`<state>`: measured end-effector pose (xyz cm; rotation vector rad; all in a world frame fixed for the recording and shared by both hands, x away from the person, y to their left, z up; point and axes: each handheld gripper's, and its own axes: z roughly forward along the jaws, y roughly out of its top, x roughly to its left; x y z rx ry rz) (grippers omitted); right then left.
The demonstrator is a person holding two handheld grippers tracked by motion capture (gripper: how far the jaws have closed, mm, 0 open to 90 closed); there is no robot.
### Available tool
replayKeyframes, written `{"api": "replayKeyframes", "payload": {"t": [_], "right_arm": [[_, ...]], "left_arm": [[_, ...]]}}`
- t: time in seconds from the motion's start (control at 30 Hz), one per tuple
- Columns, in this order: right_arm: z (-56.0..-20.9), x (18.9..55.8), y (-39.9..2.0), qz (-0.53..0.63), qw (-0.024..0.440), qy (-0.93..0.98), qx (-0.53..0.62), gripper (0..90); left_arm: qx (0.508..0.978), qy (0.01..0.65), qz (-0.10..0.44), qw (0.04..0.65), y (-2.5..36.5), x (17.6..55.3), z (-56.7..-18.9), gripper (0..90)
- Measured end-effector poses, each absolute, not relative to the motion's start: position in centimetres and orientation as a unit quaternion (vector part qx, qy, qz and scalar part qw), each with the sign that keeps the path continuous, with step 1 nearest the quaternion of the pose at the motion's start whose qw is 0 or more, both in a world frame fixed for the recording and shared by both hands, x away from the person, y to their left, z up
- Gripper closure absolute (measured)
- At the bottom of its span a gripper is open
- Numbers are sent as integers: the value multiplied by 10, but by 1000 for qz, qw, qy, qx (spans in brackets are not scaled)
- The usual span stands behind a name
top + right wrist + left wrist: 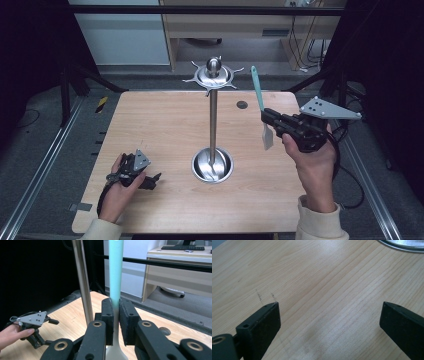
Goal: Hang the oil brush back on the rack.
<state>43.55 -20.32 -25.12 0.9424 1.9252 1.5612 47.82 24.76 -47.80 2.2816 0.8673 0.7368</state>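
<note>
1. We are holding a spatula (262, 107) in the right gripper (266, 117). Its jaws are squeezing the handle low down, just above the flat blade.
2. The spatula is standing upright in the air, over the right side of the table (150, 125). It is near the stand (213, 120) but not touching it.
3. We think it is light and easy to lift. The handle is looking smooth, so it may be slippery, and a tight squeeze is helping.
4. Holding it low is leaving the long top end free, which may be good for hanging it on a hook of the stand.
5. The handle (116, 267) is long, thin and teal. The blade is pale, maybe see-through, but it is hard to tell.
6. The left gripper (150, 181) is resting on the table with its jaws wide apart and nothing between them.
</note>
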Motion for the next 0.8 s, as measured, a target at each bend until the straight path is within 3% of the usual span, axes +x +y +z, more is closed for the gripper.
{"api": "replayKeyframes", "payload": {"t": [0.8], "right_arm": [[-257, 435, -206, 582, 221, 709, 332, 826]], "left_arm": [[857, 329, 272, 289, 247, 477, -478, 30]]}}
